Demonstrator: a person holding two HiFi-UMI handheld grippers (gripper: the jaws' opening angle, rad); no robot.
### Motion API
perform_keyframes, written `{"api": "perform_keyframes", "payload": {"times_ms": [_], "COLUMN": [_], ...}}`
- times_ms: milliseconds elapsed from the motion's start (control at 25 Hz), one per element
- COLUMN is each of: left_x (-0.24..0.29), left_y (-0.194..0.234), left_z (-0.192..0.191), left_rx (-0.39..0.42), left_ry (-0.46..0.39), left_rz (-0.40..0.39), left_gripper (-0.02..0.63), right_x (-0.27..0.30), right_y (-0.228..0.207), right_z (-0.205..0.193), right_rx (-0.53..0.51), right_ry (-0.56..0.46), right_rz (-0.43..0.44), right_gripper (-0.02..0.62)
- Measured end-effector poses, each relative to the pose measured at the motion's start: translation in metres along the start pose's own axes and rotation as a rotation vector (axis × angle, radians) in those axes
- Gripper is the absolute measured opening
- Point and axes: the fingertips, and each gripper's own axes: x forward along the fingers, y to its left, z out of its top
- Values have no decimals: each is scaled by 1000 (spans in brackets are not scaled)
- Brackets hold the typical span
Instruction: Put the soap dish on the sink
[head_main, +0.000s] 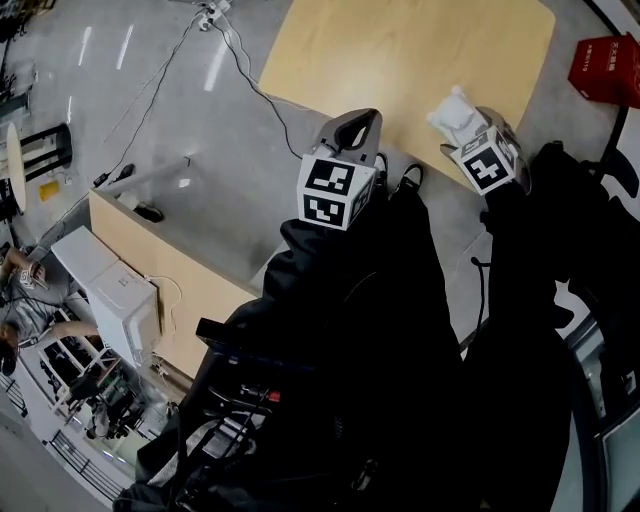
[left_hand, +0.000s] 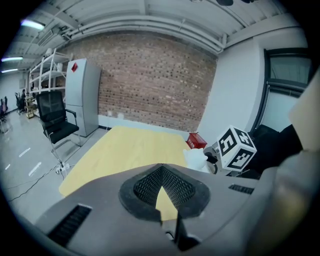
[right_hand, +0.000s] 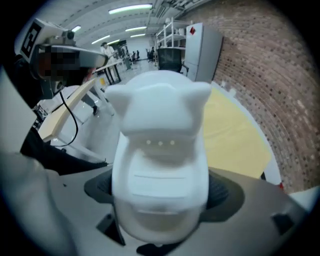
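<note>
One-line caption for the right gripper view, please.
Right gripper shut on a white soap dish, with a yellow table and brick wall beyond.

Ahead of my left claw (head_main: 357, 122) and right claw (head_main: 468, 124), the tabletop (head_main: 420, 50) in the upper centre lies bare; a red box (head_main: 606, 68) stands off its upper right corner.

Pale wood table (head_main: 400, 50) at 12 o'clock in head view, standing on glossy grey floor (head_main: 200, 150). On the floor: red box (head_main: 605, 68) at 2 o'clock, near the table; power strip (head_main: 208, 14) with black cable (head_main: 262, 95) at 11 o'clock.
</note>
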Motion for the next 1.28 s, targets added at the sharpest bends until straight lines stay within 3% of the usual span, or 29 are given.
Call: {"api": "perform_keyframes", "payload": {"times_ms": [440, 640, 920, 1280], "left_x": [-5, -6, -4, -5], "left_y": [12, 15, 17, 14], "left_z": [-18, -26, -30, -32], "left_rx": [-24, -32, -46, -44], "left_ry": [24, 32, 40, 46], "left_rz": [25, 31, 38, 26], "left_gripper": [2, 2, 3, 2], "right_x": [50, 67, 74, 75], "right_y": [-17, -21, -27, -21], "right_z": [-31, -41, -38, -28], "right_rx": [-276, -345, -360, -339], "right_ry": [424, 556, 582, 479], "right_rz": [59, 72, 78, 79], "right_gripper": [495, 495, 495, 495]}}
